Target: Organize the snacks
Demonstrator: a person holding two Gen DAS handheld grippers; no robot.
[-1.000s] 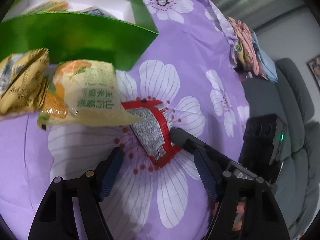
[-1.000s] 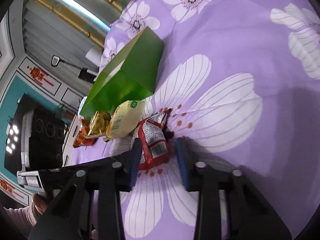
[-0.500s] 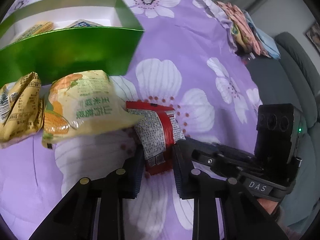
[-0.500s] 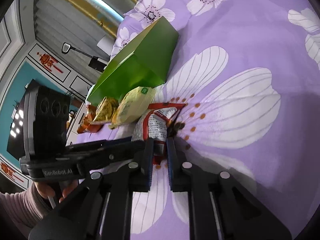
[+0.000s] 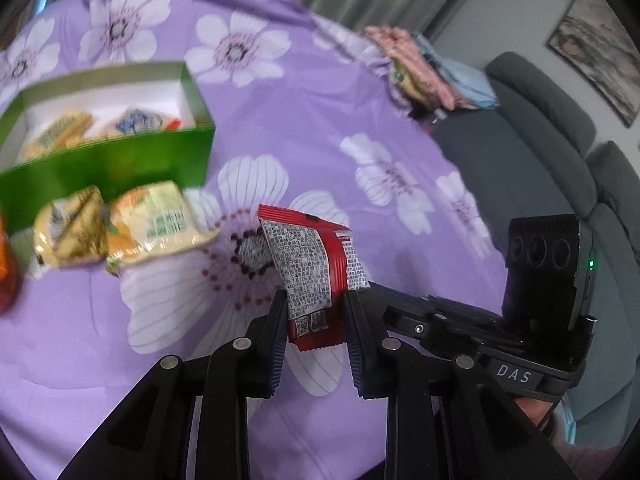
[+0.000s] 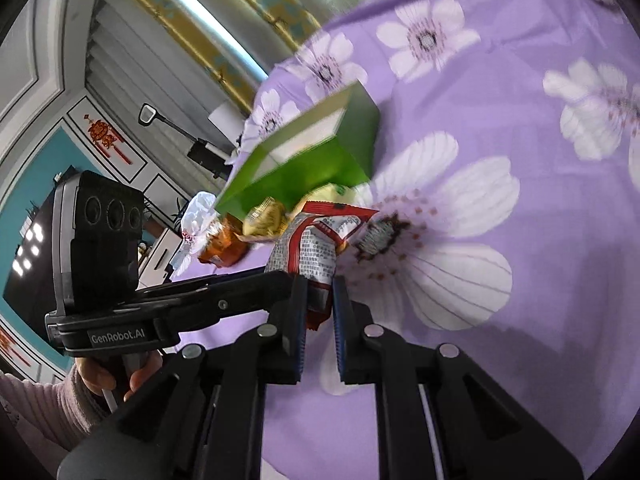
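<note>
Purple flowered cloth (image 5: 304,120) is covering the tabletop beside a grey sofa (image 5: 560,128). Both grippers, left gripper (image 5: 316,312) and right gripper (image 6: 320,300), are clamping one red snack packet (image 5: 316,256) at frame centre; one green box (image 5: 108,160) is sitting upper left.

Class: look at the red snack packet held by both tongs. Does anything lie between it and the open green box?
Yes. Two yellow snack packets lie on the cloth against the green box front wall, between it and the red packet. Above them the way looks clear.
</note>
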